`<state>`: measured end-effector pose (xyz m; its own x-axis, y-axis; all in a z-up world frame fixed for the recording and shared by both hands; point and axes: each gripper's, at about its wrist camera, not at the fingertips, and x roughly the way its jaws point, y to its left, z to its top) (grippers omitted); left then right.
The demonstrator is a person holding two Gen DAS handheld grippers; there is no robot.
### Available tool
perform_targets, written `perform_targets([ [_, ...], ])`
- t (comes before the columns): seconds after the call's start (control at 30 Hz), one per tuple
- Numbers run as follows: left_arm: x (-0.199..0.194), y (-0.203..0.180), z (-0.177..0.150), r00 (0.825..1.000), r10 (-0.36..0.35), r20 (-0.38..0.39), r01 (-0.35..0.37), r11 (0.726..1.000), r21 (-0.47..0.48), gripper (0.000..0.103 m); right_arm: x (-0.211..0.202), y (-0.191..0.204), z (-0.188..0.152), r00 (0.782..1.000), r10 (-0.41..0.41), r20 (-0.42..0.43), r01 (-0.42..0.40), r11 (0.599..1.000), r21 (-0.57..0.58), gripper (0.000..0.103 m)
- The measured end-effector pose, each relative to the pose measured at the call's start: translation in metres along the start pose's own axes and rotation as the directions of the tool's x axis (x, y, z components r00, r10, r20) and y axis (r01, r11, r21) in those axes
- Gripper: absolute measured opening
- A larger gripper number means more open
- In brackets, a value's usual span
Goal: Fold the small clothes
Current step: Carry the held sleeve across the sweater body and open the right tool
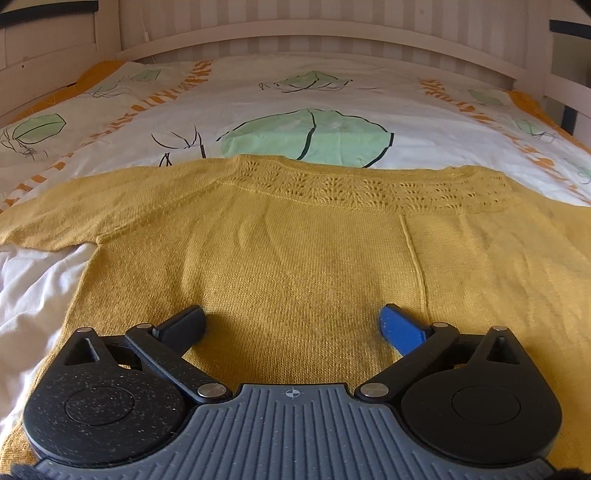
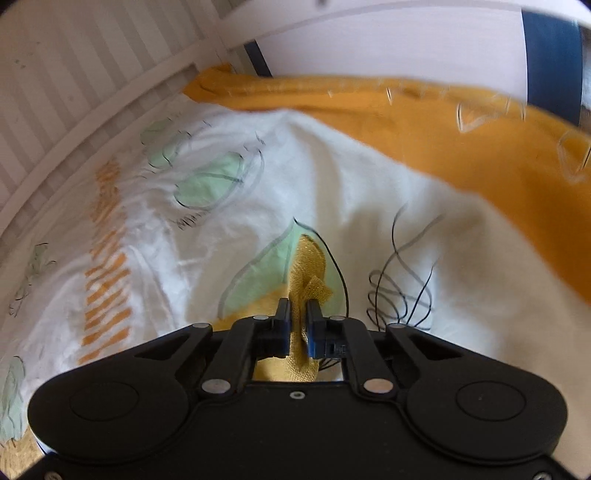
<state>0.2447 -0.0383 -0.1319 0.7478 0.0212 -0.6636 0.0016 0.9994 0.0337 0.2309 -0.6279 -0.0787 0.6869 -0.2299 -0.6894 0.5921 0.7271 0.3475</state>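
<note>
Mustard-yellow knit makes up the small sweater (image 1: 295, 251), which lies spread flat on the bed, its lace-patterned neckline (image 1: 369, 186) toward the headboard and one short sleeve (image 1: 74, 210) reaching out to the picture's left. A thin raised seam (image 1: 413, 254) runs down the body from the neckline toward the camera.

Over the sweater's lower body hangs the left gripper (image 1: 291, 325), its jaws spread wide, one finger black (image 1: 184, 325) and one blue (image 1: 400, 328); nothing sits between them, and the knit lies flat below. Whether the fingertips touch the fabric cannot be told.

In the right wrist view, the right gripper (image 2: 298, 314) is clenched on a bunched piece of the same yellow knit (image 2: 308, 273), the fabric squeezed between the two blue pads (image 2: 314, 328) and sticking out in a crumpled tuft beyond them. This view is blurred, so which part of the sweater it is cannot be told.

Under the sweater lies a white duvet cover (image 1: 258, 92) printed with pale green leaves (image 1: 306, 136), black line sketches and rows of orange dashes (image 1: 155, 99). Beyond the sweater's neckline it runs up to the white slatted headboard (image 1: 295, 33). At the cover's far edges an orange sheet (image 2: 480, 155) shows, broad and rumpled in the right wrist view, past the pinched knit. Close to the right gripper, a scribble of black looping lines (image 2: 402, 280) is printed on the white cover, just beside the pinched knit.
</note>
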Motion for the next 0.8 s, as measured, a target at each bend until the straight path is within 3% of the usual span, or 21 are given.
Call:
perform_targets([
  [0.37,0.001,0.0,-0.001,1.0,0.004,0.0,-0.004,1.0,0.007,0.103,-0.088,0.042,0.029,0.991,0.076,0.113,-0.063,0.991,-0.117,0.015],
  [0.6,0.001,0.001,0.001,1.0,0.001,-0.007,-0.001,1.0,0.004,0.103,-0.119,0.121,0.024,0.974,0.206,0.099,-0.179,0.957,-0.226,0.015],
  [0.8,0.0,0.015,0.018,0.992,-0.078,-0.095,0.078,0.997,-0.011,0.1,-0.13,0.206,-0.012,0.932,0.359,0.045,-0.328,0.892,-0.312,0.016],
])
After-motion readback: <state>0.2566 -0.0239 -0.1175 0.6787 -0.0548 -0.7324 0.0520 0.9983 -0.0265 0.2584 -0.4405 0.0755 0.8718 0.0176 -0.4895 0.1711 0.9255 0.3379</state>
